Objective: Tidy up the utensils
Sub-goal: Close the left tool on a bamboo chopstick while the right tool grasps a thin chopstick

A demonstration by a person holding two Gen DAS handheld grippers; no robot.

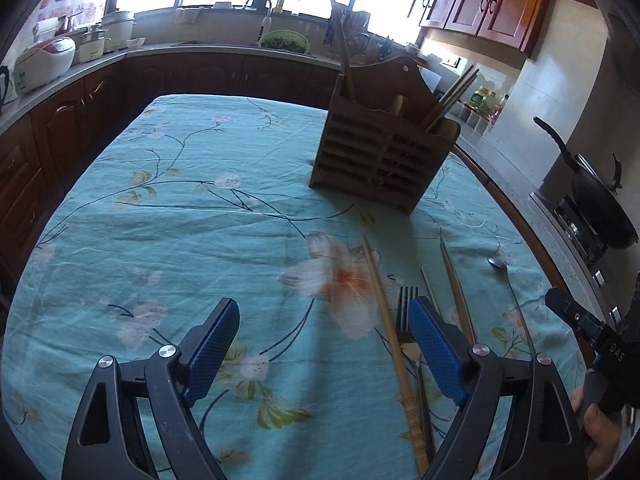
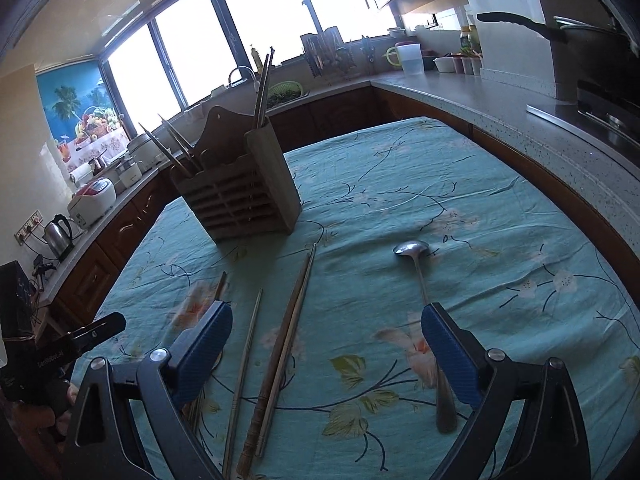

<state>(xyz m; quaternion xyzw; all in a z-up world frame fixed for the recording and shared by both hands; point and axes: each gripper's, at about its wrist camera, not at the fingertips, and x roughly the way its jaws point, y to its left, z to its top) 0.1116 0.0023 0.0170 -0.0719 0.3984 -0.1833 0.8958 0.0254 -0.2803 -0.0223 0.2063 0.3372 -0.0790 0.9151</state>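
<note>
Left wrist view shows the worktop [image 1: 168, 208], draped in a teal flowered cloth, with a slatted wooden utensil holder [image 1: 380, 160] standing at its far right, several chopsticks already upright in its compartments. On the near side of the holder the loose pieces lie in a rough row: a bamboo chopstick [image 1: 386, 316] on the left, then a fork [image 1: 405, 312], then darker chopsticks [image 1: 456, 288], and a long metal spoon [image 1: 505, 280] farthest right. The left gripper [image 1: 324, 344] hangs over the cloth with its jaws spread wide and nothing between the pads; the bamboo chopstick and the fork lie just inside its right finger. In the right wrist view the right gripper [image 2: 328, 344] is likewise spread and empty, straddling a pair of brown chopsticks [image 2: 288, 332] and a thin metal one [image 2: 246, 344], with the spoon's handle beside its right finger. The step in hand looks like the approach before a pick. Next, each gripper would need to settle low over one slender piece, close squarely across it, then carry it to a holder compartment.
</note>
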